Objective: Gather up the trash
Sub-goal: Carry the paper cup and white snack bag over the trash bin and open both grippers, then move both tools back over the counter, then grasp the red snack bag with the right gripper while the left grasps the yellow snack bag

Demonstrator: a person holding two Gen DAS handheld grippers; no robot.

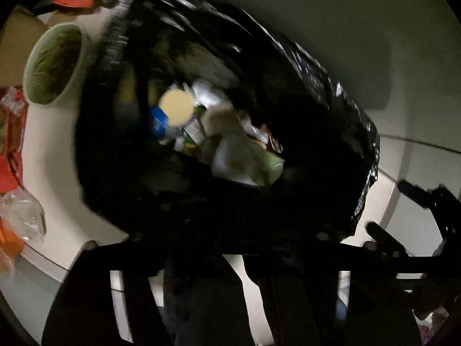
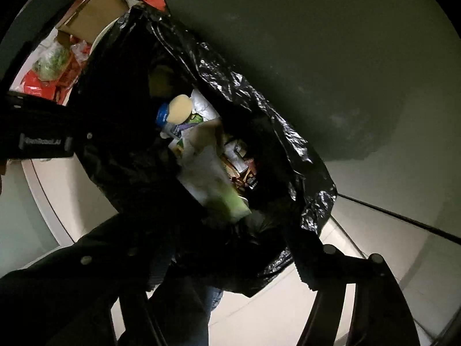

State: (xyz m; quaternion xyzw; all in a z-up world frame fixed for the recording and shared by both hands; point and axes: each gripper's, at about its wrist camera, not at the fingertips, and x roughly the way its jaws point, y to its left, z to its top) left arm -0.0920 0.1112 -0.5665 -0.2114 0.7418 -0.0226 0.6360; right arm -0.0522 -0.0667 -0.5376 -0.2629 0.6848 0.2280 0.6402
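Both views look down into an open black trash bag [image 1: 302,92] standing on the pale floor [image 1: 403,57]. The bag's mouth lies straight ahead of the left tool [image 1: 224,248], its near rim touching or just past the fingertips — in this dark, blurred view I cannot tell whether the tool is released or clenched. In the right view the right tool [image 2: 230,256] has its fingers spread on either side of the near rim, with crinkled plastic bunched between them — whether it is gripped I cannot tell. Deep in the bag lies the trash [image 2: 207,173]: a round yellow lid [image 2: 180,109], white paper and wrappers. Ahead and left of the left tool, a green bin [image 1: 54,63] stands beside the bag.
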